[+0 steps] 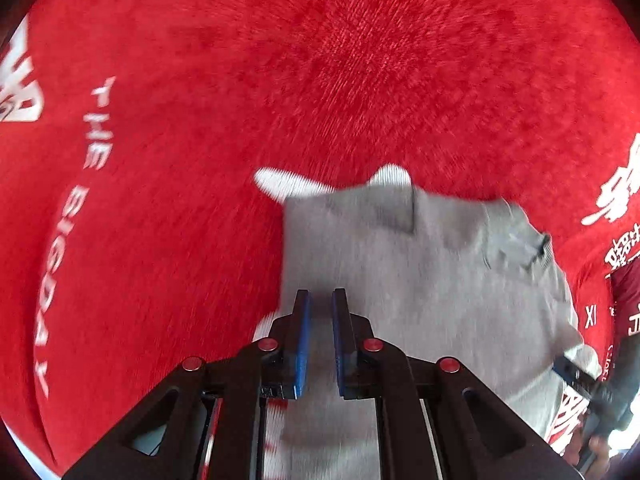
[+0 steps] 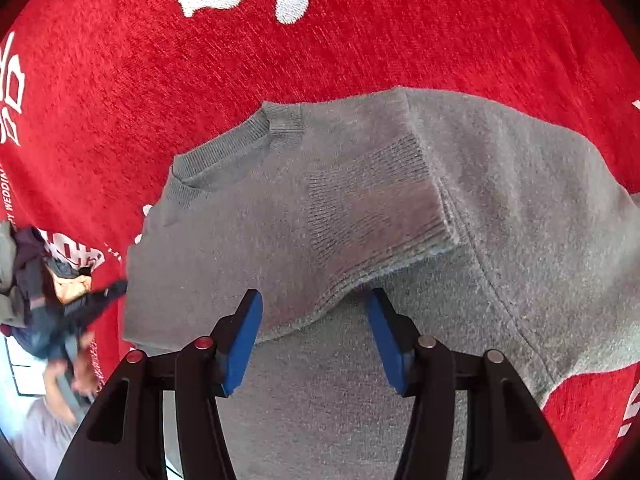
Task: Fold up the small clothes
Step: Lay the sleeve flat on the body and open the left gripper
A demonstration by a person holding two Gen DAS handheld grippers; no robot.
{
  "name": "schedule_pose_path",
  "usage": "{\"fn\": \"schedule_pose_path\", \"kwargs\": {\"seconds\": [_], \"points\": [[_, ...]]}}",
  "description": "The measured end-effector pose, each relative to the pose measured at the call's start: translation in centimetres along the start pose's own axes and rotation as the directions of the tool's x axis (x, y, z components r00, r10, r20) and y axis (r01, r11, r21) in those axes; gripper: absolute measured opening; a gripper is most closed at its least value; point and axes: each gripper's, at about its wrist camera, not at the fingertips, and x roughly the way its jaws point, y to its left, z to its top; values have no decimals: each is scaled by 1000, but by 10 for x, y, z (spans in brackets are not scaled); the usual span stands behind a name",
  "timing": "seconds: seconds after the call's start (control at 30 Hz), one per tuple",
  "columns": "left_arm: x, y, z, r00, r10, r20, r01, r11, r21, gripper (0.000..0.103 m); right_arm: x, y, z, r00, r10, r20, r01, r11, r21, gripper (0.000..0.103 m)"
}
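A small grey sweater (image 2: 500,184) lies on a red cloth (image 2: 360,40), its ribbed collar (image 2: 224,148) at the left. One sleeve is folded across the body, and its ribbed cuff (image 2: 372,216) lies just ahead of my right gripper (image 2: 315,296). That gripper stands open over the sweater, and its blue pads (image 2: 244,332) touch nothing. In the left wrist view the same sweater (image 1: 400,272) is blurred. My left gripper (image 1: 321,294) hangs above the sweater's left part with its jaws nearly together, and I see nothing pinched between them.
The red cloth (image 1: 320,60) carries white printed lettering (image 1: 96,128) and covers the whole surface around the sweater. A blurred hand (image 2: 68,380) and a dark sleeve show at the lower left of the right wrist view.
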Motion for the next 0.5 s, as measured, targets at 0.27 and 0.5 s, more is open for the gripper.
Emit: {"fn": "schedule_pose_path", "kwargs": {"seconds": [0.27, 0.5], "points": [[22, -6, 14, 994, -100, -44, 98, 994, -40, 11, 1, 0, 0, 1000, -9, 2, 9, 1000, -11, 59], [12, 0, 12, 999, -37, 27, 37, 999, -12, 0, 4, 5, 3, 1000, -27, -16, 27, 1000, -8, 59]]}}
